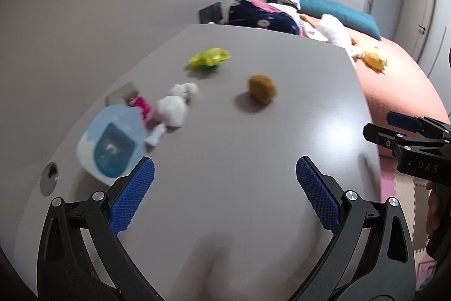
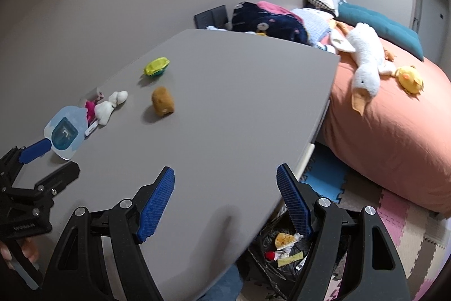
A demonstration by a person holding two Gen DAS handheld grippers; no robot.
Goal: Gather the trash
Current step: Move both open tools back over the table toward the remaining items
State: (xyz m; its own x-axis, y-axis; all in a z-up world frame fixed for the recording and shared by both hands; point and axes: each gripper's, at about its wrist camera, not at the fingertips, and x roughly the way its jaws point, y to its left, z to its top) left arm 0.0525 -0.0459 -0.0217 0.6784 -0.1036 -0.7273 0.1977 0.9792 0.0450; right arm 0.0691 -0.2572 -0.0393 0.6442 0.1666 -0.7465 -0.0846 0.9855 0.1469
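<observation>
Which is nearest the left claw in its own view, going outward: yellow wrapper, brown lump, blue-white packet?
From the left claw:
1. Blue-white packet, left, beside the claw's left finger.
2. Brown lump, mid-table, slightly right.
3. Yellow wrapper, farthest back.

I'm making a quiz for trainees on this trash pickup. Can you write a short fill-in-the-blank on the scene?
1. The left gripper and the right gripper both hold ____.
2. The brown lump lies on the grey ____.
3. The black trash bag sits on the ____, beside the table.

Missing words: nothing; table; floor
</observation>
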